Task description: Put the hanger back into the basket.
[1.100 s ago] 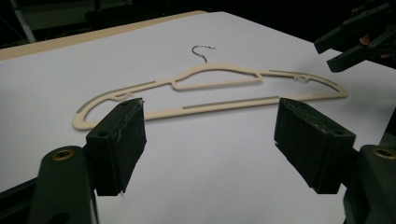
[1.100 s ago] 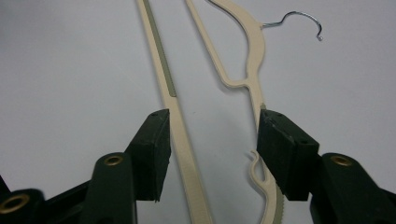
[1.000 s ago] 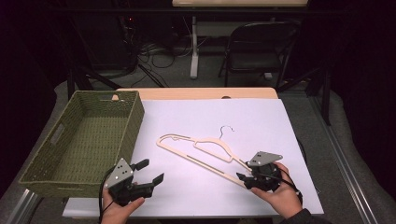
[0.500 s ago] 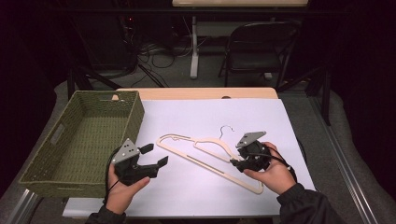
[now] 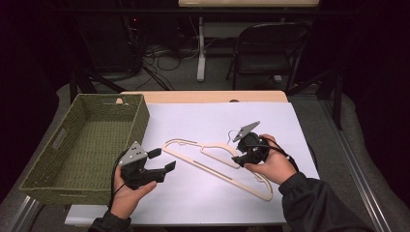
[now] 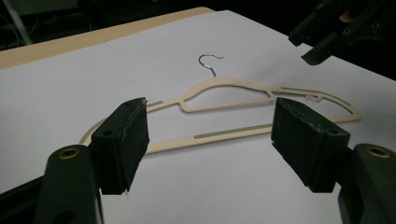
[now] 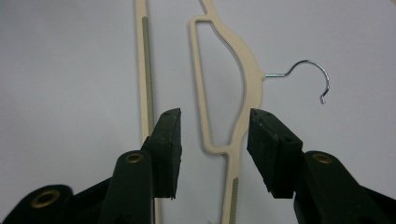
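A cream plastic hanger [image 5: 216, 144] with a metal hook lies flat on the white sheet [image 5: 203, 118], hook pointing away from me. My right gripper [image 5: 238, 153] hovers over its neck end. In the right gripper view the hanger's shoulder bar [image 7: 247, 70] runs between the jaws of this gripper [image 7: 215, 135]. The jaws have just been closing, but the pads stand apart from the bar. My left gripper [image 5: 163, 160] is open near the hanger's left end with nothing between its jaws. Its own view looks across the hanger [image 6: 233, 85] past the wide-open left gripper [image 6: 210, 135], with the right gripper [image 6: 322, 39] beyond.
A green woven basket [image 5: 140, 121] stands at the table's left side, close to my left hand. The wooden table edge [image 5: 203, 96] shows beyond the sheet. A folding chair [image 5: 263, 53] and cables are on the floor behind.
Both hands moved forward toward the hanger; the left one then stopped. The right gripper travelled up and left over the hanger's neck, and its jaws narrowed.
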The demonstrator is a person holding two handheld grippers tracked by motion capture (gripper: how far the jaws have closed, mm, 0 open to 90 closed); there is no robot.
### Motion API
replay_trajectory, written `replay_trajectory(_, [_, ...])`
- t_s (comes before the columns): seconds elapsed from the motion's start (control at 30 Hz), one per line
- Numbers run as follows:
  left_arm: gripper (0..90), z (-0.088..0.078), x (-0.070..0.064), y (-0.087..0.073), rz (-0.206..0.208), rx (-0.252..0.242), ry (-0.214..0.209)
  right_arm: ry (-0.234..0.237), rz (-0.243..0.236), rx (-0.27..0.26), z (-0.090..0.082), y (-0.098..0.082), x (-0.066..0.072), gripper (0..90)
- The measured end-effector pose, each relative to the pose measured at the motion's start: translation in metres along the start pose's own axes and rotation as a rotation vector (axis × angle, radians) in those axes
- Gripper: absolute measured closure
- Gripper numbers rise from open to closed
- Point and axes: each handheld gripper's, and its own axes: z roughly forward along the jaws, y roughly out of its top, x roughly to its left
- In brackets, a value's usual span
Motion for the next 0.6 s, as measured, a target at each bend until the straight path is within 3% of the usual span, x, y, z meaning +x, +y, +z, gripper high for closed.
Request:
replay_trajectory(0.27, [27.4, -0.006, -0.001, 0.0, 0.007, -0.004, -0.002, 0.038, 0.003, 0.033, -0.008, 0.029, -0.012, 55.0])
replay_trajectory(0.3, [27.3, -0.006, -0.001, 0.001, 0.006, -0.003, -0.002, 0.04, 0.012, -0.01, -0.001, 0.033, -0.015, 55.2])
replay_trajectory(0.33, [27.4, -0.006, -0.001, 0.001, 0.006, -0.003, -0.002, 0.04, 0.012, -0.01, -0.001, 0.033, -0.015, 55.2])
replay_trajectory(0.37, [27.4, -0.007, 0.0, 0.001, 0.007, -0.004, -0.001, 0.05, 0.014, 0.053, 0.002, 0.038, -0.018, 55.8])
replay_trajectory(0.47, [27.4, -0.007, 0.0, 0.001, 0.006, -0.004, 0.0, 0.079, 0.011, 0.097, 0.011, 0.044, -0.022, 56.4])
replay_trajectory(0.53, [27.4, -0.007, 0.001, 0.001, 0.004, -0.005, 0.002, 0.095, 0.015, 0.086, 0.016, 0.045, -0.022, 56.6])
replay_trajectory(0.57, [27.3, -0.008, 0.002, 0.001, -0.001, -0.007, 0.005, 0.113, 0.018, 0.119, 0.022, 0.048, -0.023, 57.0])
replay_trajectory(0.6, [27.3, -0.008, 0.002, 0.001, -0.001, -0.007, 0.005, 0.113, 0.018, 0.119, 0.022, 0.048, -0.023, 57.0])
